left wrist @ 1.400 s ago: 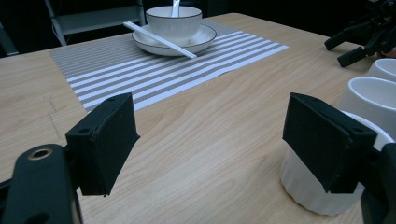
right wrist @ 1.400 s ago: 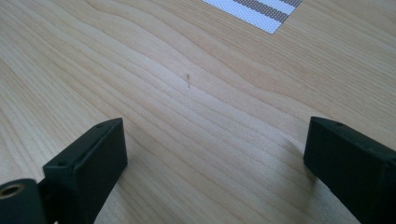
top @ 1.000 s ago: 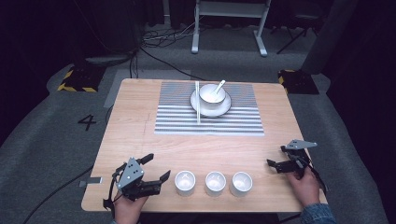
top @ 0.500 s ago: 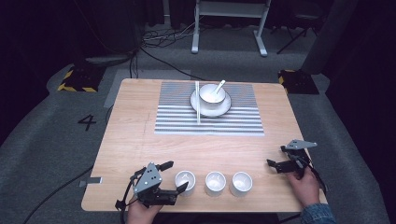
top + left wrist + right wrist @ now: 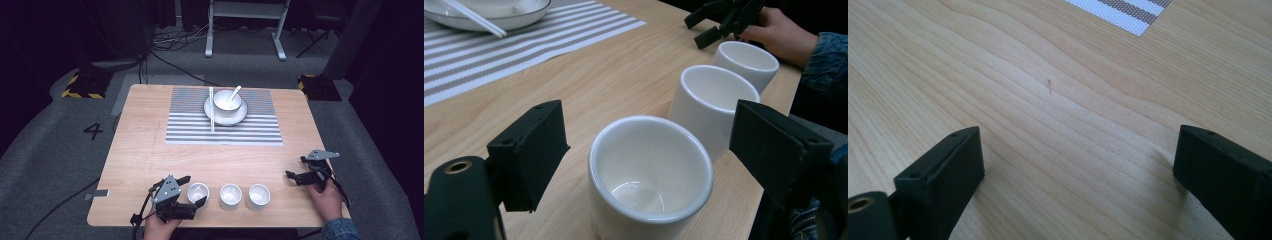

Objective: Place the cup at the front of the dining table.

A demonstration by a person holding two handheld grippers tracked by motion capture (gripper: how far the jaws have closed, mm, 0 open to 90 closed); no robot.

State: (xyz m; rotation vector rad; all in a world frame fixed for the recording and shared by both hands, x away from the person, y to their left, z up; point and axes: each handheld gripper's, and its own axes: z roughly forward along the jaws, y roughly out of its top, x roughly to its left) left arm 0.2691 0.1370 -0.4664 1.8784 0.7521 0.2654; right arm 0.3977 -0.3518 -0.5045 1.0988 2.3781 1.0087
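Observation:
Three white cups stand in a row near the table's front edge: the left cup (image 5: 198,192) (image 5: 651,170), the middle cup (image 5: 230,196) (image 5: 714,97) and the right cup (image 5: 258,196) (image 5: 746,59). My left gripper (image 5: 194,191) (image 5: 649,145) is open, with one jaw on each side of the left cup and a gap to both. My right gripper (image 5: 296,168) (image 5: 1078,165) is open over bare wood at the front right, with nothing between its jaws. It also appears far off (image 5: 724,20) in the left gripper view, held by a hand (image 5: 776,32).
A striped placemat (image 5: 222,131) (image 5: 1128,10) lies at the back middle of the wooden table (image 5: 145,150). On it are a plate (image 5: 241,117), a bowl (image 5: 226,101) with a spoon (image 5: 234,92), and chopsticks (image 5: 211,107) (image 5: 474,17).
My left gripper has moved right along the front edge, and its jaws now stand on both sides of the left cup. The right gripper has stayed where it was.

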